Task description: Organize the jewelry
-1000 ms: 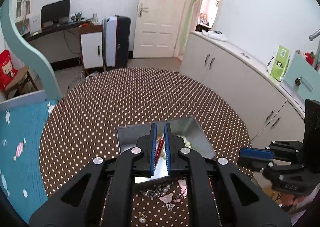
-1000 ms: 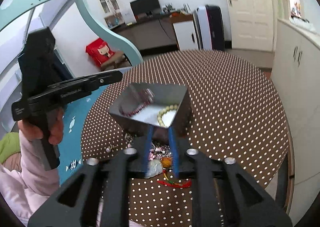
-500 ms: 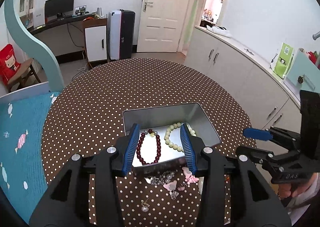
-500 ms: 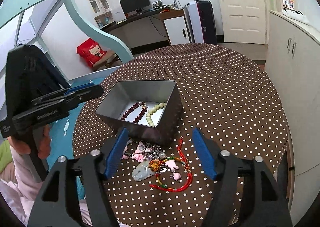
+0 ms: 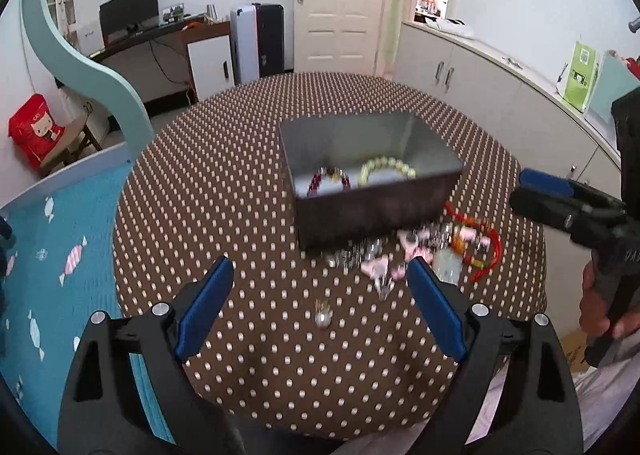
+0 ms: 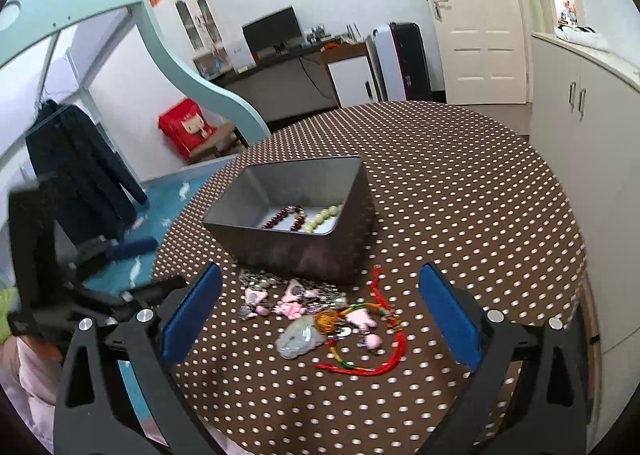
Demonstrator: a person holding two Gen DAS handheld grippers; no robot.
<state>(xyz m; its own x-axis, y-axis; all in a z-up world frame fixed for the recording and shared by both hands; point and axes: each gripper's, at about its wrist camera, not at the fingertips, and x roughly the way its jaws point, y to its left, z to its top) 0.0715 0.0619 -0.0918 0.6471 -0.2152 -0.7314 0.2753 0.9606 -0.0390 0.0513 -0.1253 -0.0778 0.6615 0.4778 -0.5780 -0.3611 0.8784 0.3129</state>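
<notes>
A grey metal tin (image 5: 400, 211) (image 6: 352, 239) stands on the round dotted table and holds a dark red bead bracelet (image 5: 328, 181) (image 6: 282, 217) and a pale bead bracelet (image 5: 386, 169) (image 6: 322, 215). In front of it lies a loose jewelry pile (image 6: 316, 307) (image 5: 420, 251): pink charms, a jade pendant (image 6: 298, 339), a red cord (image 6: 384, 359). A small silver piece (image 5: 322, 315) lies apart, nearer my left gripper. My left gripper (image 5: 320, 311) is open and empty, held above the table before the tin. My right gripper (image 6: 320, 319) is open and empty over the pile.
The brown polka-dot table (image 5: 224, 191) (image 6: 460, 183) is round; its edge drops off close below both grippers. A teal bed (image 5: 48, 255) lies left of it, white cabinets (image 5: 500, 95) to the right. The other gripper shows at the frame side in each view.
Both grippers opened wide and pulled back from the tin, which now rests on the table. The left gripper was shut near the tin's rim a second ago.
</notes>
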